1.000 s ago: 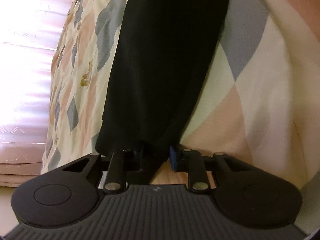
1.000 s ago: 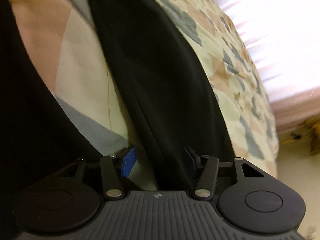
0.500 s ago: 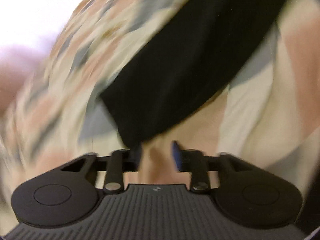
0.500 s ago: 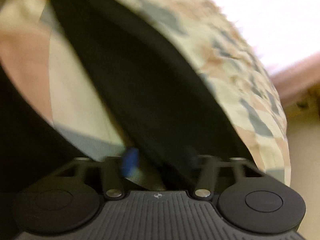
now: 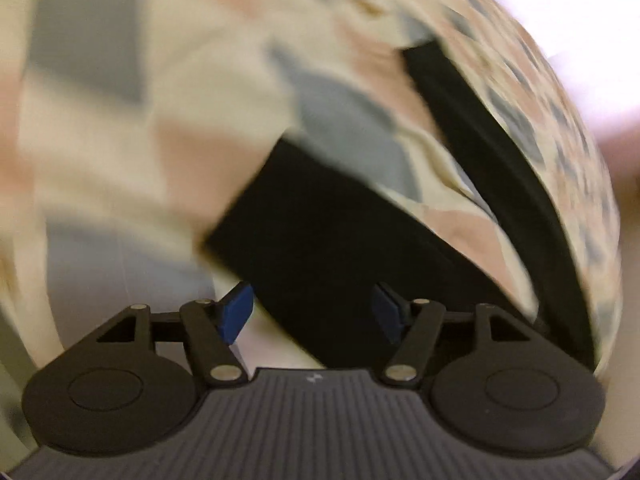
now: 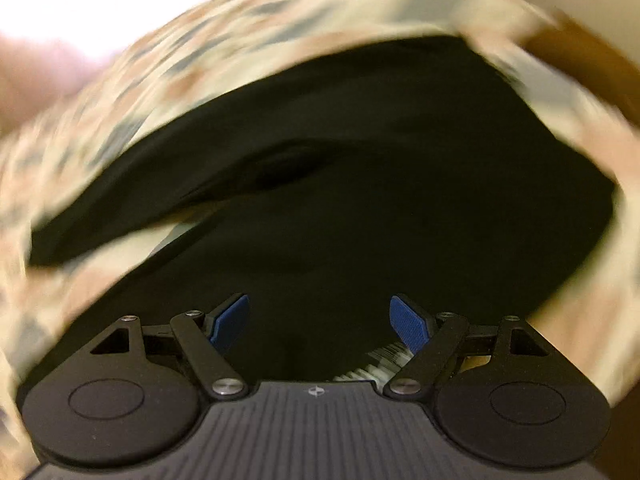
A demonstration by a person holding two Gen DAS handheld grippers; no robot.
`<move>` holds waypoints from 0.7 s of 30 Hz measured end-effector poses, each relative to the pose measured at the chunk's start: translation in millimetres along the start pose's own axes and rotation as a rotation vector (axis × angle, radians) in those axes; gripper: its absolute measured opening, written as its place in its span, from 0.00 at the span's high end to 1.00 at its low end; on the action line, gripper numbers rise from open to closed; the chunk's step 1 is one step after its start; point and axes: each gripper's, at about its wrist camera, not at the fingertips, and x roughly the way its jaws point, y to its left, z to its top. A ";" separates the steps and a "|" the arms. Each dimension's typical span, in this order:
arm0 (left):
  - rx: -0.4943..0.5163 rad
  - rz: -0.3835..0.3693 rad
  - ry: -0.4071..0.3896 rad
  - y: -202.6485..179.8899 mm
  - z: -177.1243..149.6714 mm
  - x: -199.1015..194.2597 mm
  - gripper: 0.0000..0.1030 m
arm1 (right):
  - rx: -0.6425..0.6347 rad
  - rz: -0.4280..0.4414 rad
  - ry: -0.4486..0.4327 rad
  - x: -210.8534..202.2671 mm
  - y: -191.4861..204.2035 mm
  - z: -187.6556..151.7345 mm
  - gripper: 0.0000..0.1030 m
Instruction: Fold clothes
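A black garment [image 5: 328, 240] lies spread on a bed with a pastel diamond-patterned cover [image 5: 140, 120]. In the left wrist view one end of a leg or sleeve lies just ahead of my left gripper [image 5: 312, 312], whose blue-padded jaws are open over it; a second black strip [image 5: 500, 168] runs off to the right. In the right wrist view the wide body of the garment [image 6: 360, 200] fills the middle, and my right gripper [image 6: 320, 324] is open just above it, holding nothing. Both views are motion-blurred.
The patterned bed cover [image 6: 120, 92] surrounds the garment. Bright pink-white bedding [image 5: 600, 20] lies beyond the cover's edge. A white striped label or tag [image 6: 380, 364] shows under the right gripper's right finger.
My left gripper has let go of the black strip and opened wide, swinging round to its end. My right gripper has opened wider and swung over the garment's wide body.
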 end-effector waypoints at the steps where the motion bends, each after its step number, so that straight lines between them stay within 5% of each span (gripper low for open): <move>1: -0.055 -0.026 -0.016 4.5 -4.8 5.6 0.39 | 0.090 0.017 -0.013 -5.7 -22.0 0.1 0.23; 7: -0.189 -0.024 -0.041 6.3 -17.4 49.0 0.41 | 0.467 0.071 -0.048 -10.4 -117.6 -7.2 0.23; 10: -0.217 -0.010 -0.052 7.3 -16.3 57.4 0.66 | 0.533 0.083 -0.036 3.4 -134.2 -8.9 0.24; 11: -0.192 0.012 -0.048 4.5 -13.7 58.8 0.88 | 0.541 0.067 -0.030 8.7 -136.5 -8.6 0.35; 12: -0.158 0.027 -0.044 0.4 -10.9 58.3 0.98 | 0.555 0.060 -0.024 13.4 -138.8 -8.1 0.46; 13: -0.106 0.032 -0.046 -6.8 -8.1 54.0 0.99 | 0.572 0.066 -0.016 16.7 -140.8 -7.8 0.84; 14: -0.041 0.036 -0.058 -16.6 -6.0 46.2 1.00 | 0.592 0.073 -0.004 17.8 -141.7 -7.5 0.97; 17: 0.140 0.064 -0.088 -40.3 -2.1 18.3 0.99 | 0.546 0.079 -0.056 -3.5 -132.4 -3.7 0.98; 21: 0.225 0.250 0.088 -32.8 -0.5 56.1 0.91 | 0.568 -0.006 0.037 9.1 -134.6 -7.0 0.89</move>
